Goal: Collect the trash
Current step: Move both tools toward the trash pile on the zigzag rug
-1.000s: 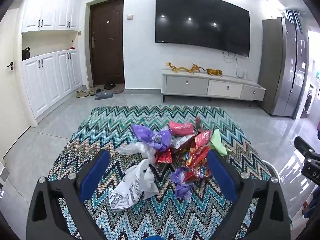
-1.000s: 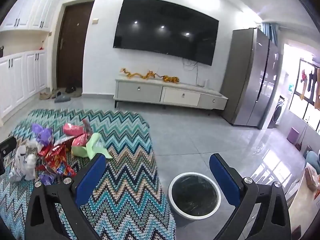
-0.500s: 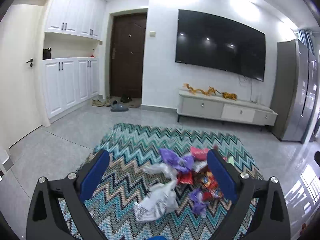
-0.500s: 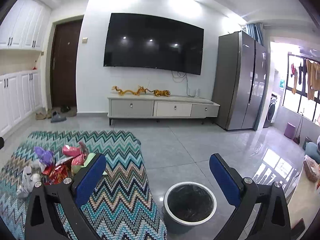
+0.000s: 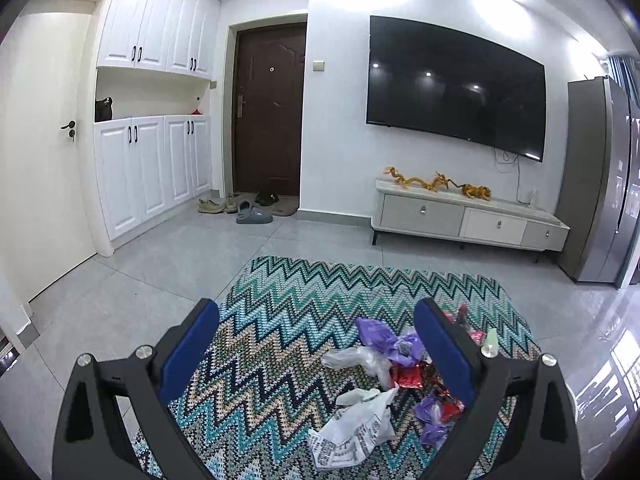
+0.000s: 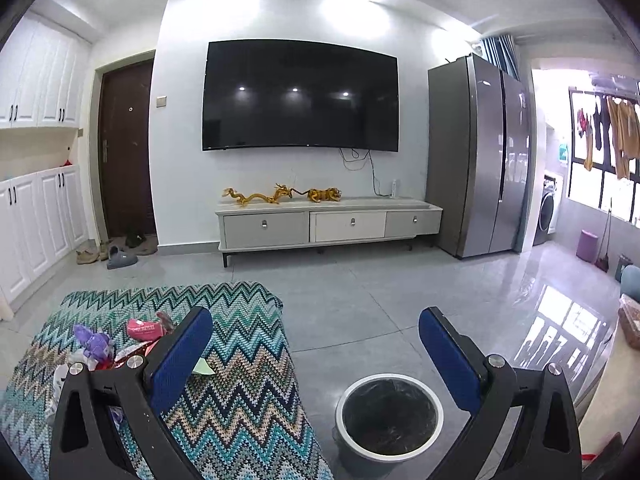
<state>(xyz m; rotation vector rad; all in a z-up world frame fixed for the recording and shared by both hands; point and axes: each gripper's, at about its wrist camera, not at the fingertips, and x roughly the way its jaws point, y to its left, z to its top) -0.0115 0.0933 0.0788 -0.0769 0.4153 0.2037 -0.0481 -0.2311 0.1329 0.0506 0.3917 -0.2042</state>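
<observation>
Left wrist view: the left tongs [image 5: 316,344] stand wide open and hold nothing, above the zigzag-patterned cover [image 5: 280,344]. Just ahead lies the trash pile [image 5: 384,368]: a white printed plastic bag [image 5: 356,428], purple bags and red snack wrappers, all uncollected. In the right wrist view the right tongs [image 6: 316,346] are equally wide open and empty, above the white-rimmed trash bin [image 6: 389,416] on the floor. Its dark interior is unclear. Judgement: collection not started. Beyond: TV cabinet [image 6: 328,222].
</observation>
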